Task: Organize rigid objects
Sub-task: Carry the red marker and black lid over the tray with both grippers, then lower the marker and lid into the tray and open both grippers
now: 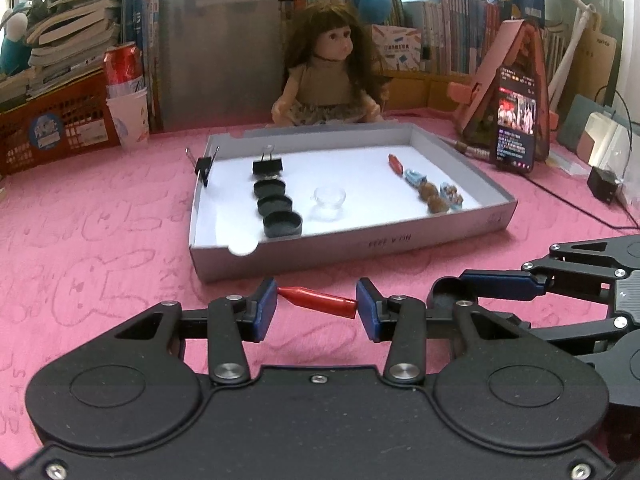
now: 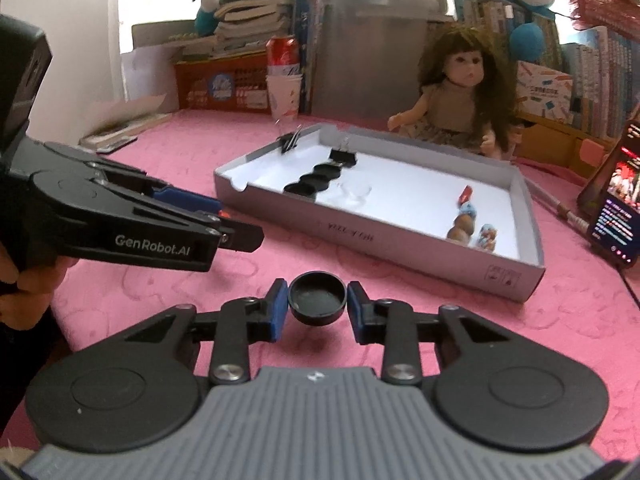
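Both wrist cameras sit low over the pink desk [image 1: 100,240], looking forward along their jaws from close by, each facing the grey tray [image 1: 360,240] and doll [image 2: 460,92], the right view angled from farther right.

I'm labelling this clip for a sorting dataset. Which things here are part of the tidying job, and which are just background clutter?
Part of the job:
left gripper holding the red crayon
right gripper holding a black cap
grey tray
row of black caps
binder clips
clear cup

Just lying about:
doll
phone
soda can
paper cup
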{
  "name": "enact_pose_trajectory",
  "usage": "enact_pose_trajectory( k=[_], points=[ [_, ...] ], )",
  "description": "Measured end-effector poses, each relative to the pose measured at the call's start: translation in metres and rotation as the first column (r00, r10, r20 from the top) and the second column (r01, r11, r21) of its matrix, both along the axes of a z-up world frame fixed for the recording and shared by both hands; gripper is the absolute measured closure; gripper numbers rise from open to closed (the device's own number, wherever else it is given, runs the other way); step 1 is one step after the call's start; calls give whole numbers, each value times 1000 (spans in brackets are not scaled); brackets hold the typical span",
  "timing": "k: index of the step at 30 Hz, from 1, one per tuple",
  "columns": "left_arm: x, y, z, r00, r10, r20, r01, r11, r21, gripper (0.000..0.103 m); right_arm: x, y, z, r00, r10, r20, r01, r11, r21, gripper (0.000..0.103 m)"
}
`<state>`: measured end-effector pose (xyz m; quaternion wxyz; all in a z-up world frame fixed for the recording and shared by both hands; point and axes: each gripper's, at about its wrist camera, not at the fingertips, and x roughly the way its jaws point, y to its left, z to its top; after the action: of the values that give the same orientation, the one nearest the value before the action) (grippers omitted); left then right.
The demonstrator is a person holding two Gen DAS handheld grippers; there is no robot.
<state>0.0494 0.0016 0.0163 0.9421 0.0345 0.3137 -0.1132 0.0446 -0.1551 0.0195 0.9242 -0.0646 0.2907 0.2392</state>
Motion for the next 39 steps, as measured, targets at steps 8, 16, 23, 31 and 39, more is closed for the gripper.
enact_pose_trajectory(
  k=[8,16,23,31,39],
  points=[
    [20,-8,17,999,8,45,-7,1000,-15,62,20,-16,14,994,-110,6,110,993,36,66],
    [53,-14,23,999,29,24,-28,998,-49,62,50,-30,20,977,-210,-26,211,975,66,66],
    [98,-17,27,998,60,-17,-61,995,-74,62,93,-50,28,949,-297,-106,309,944,113,66],
    [148,-30,23,994,89,-61,-92,994,-58,62,147,-67,35,910,-375,-177,397,912,105,65],
    [187,-39,6,984,152,-98,-155,987,-30,62,188,-66,25,869,-441,-224,462,886,50,65]
  ],
)
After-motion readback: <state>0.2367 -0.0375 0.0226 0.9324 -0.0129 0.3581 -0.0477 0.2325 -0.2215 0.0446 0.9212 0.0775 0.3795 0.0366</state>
